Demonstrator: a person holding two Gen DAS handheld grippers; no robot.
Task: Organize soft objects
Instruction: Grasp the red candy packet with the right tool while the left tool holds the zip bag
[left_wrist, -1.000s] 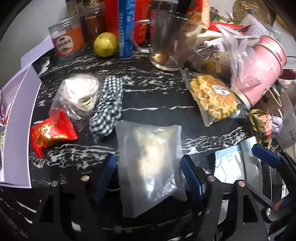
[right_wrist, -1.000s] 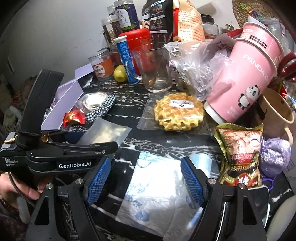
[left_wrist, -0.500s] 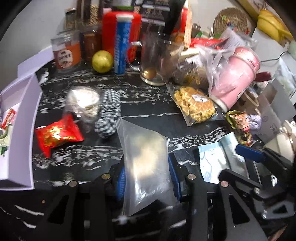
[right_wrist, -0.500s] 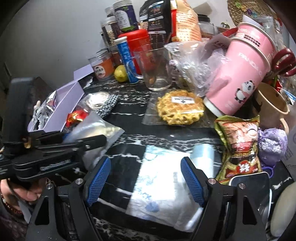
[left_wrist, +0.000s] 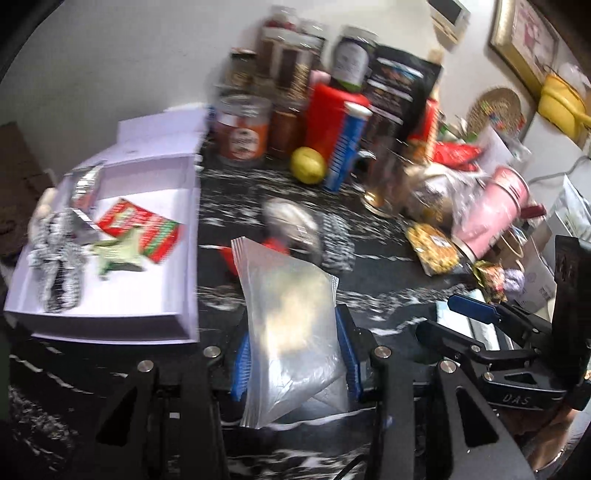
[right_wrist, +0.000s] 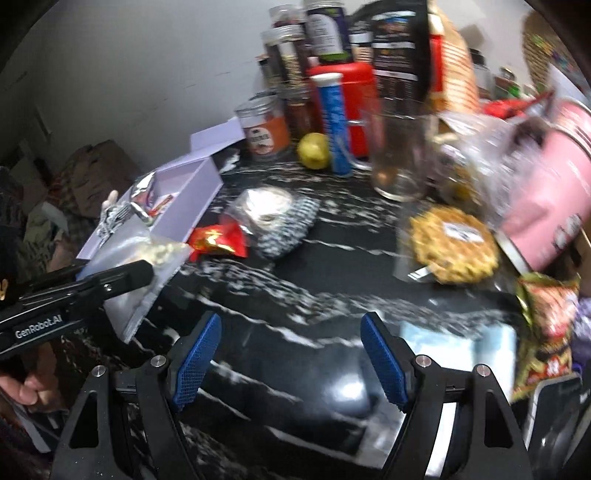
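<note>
My left gripper (left_wrist: 295, 350) is shut on a clear zip bag (left_wrist: 291, 325) with pale contents, lifted off the black marble counter (right_wrist: 295, 280). The same clear zip bag (right_wrist: 147, 254) shows in the right wrist view beside the open lilac box (right_wrist: 184, 192). That lilac box (left_wrist: 122, 295) lies left of the bag and holds a red-green packet (left_wrist: 142, 229), a pale star (left_wrist: 120, 253) and a black-white plush (left_wrist: 55, 266). My right gripper (right_wrist: 290, 354) stands open over bare counter, with a light blue pouch (right_wrist: 458, 343) just to its right.
On the counter lie a red foil packet (right_wrist: 218, 240), a bagged white roll (right_wrist: 262, 206), a checked cloth (right_wrist: 291, 229) and a bagged waffle (right_wrist: 454, 247). Jars, a blue tube (right_wrist: 334, 122), a lemon (right_wrist: 314, 149), a glass mug (right_wrist: 399, 158) and a pink cup (right_wrist: 543, 206) crowd the back.
The left gripper shut on the clear zip bag, lifted it and swung left toward the lilac box. The right gripper shifted left off the light blue pouch, still open.
</note>
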